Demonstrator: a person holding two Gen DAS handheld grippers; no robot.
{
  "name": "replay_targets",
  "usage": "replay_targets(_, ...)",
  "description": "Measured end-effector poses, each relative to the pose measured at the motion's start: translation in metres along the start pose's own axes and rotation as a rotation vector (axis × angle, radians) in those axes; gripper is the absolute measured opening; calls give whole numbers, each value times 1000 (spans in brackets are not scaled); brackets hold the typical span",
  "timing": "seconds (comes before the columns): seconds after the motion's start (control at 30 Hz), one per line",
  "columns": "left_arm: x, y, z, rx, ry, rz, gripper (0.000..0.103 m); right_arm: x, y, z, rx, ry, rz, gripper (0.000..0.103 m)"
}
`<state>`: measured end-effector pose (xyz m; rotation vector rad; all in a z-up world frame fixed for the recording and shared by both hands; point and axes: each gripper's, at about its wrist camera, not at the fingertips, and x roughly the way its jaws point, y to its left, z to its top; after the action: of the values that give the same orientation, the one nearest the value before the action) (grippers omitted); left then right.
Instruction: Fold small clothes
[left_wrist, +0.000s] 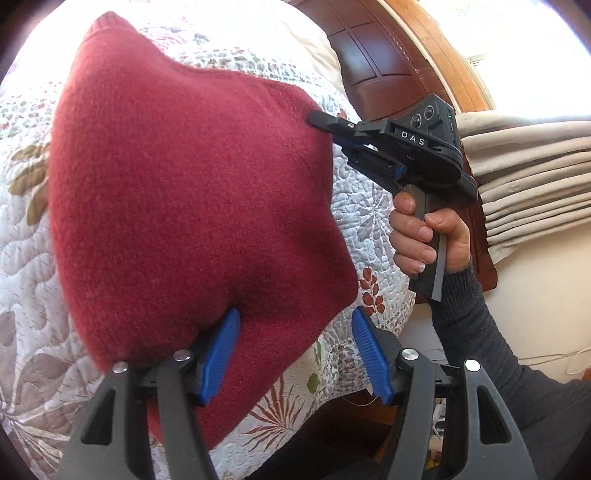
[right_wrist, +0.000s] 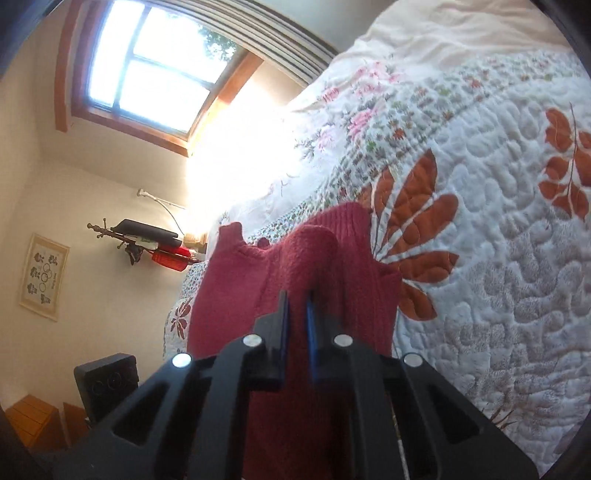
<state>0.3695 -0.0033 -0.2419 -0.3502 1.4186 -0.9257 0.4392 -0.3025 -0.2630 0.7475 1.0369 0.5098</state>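
A red knitted garment hangs lifted above the quilted bed. In the left wrist view my right gripper pinches the garment's upper right edge, with a person's hand around its handle. The right wrist view shows the same gripper with its jaws close together and red cloth squeezed between them. My left gripper is open at the garment's lower edge. Its blue pads stand wide apart, and the cloth drapes into the gap against the left pad.
A floral quilt covers the bed, with a cream pillow at its head. A wooden headboard and pleated curtains stand to the right. Beyond the bed are a window, a coat rack and a black box.
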Motion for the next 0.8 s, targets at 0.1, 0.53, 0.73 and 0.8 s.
replay_targets(0.1,-4,-16,-8,30,-11,-40,64,-4,-11,9,26,-36,-57,7)
replay_targets(0.53,-46,-20,-15,-17,-98,-118,65,-31,-36,-89,149,63,38,49)
replay_targets(0.73,-47,-12,3,-50,-107,-163,66,-7,-33,-151,169,194,24,9)
replay_targets(0.8,-44,-14,6,-45,-85,-152,66,-11,-31,-157,175,181,22,7)
